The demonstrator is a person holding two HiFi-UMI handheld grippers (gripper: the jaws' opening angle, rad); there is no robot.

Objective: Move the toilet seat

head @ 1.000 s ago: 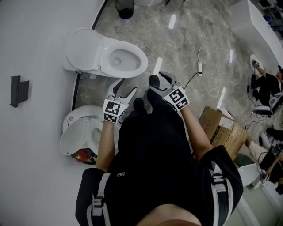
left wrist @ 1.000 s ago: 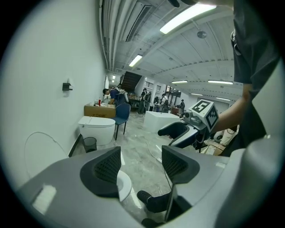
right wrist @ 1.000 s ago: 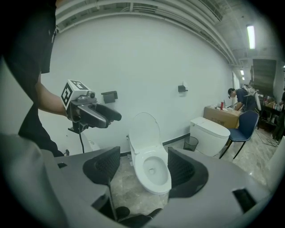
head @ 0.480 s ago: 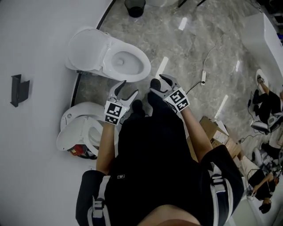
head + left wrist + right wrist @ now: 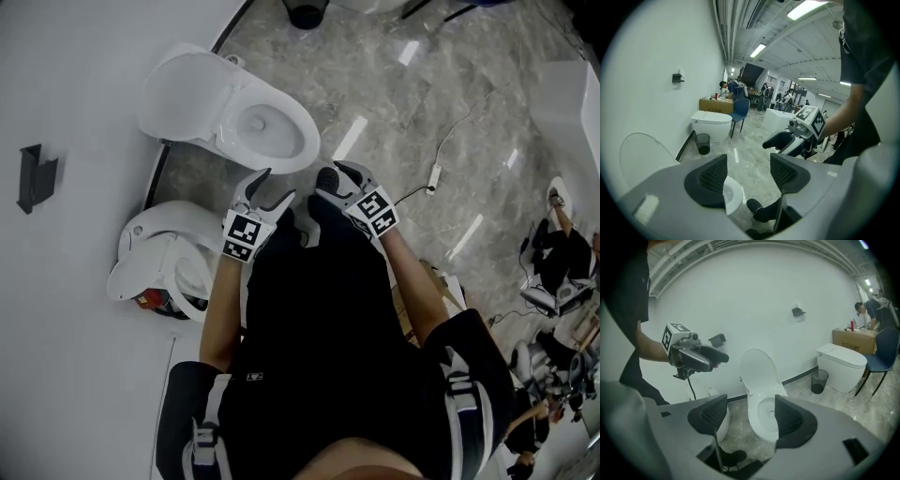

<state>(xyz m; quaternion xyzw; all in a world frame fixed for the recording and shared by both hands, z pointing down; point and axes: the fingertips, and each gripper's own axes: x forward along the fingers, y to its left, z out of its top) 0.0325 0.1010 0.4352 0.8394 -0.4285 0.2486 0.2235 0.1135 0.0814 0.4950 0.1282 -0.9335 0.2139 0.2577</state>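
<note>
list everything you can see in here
toilets: 3, white; lid-up one ahead, one at the left, closed one further along the wall
bin: 1, black, beside the closed toilet
holders: 2, black, on the wall
chair: 1, blue, by the closed toilet
box: at least 1, brown, behind the closed toilet
cable: 1, white, on the grey floor
left tongs: open, empty
right tongs: open, empty

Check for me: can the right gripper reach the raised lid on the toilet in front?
Probably yes. The right gripper has open, empty jaws pointed at the toilet, and only bare floor lies before the raised lid. The left gripper sits off to the side.
</note>
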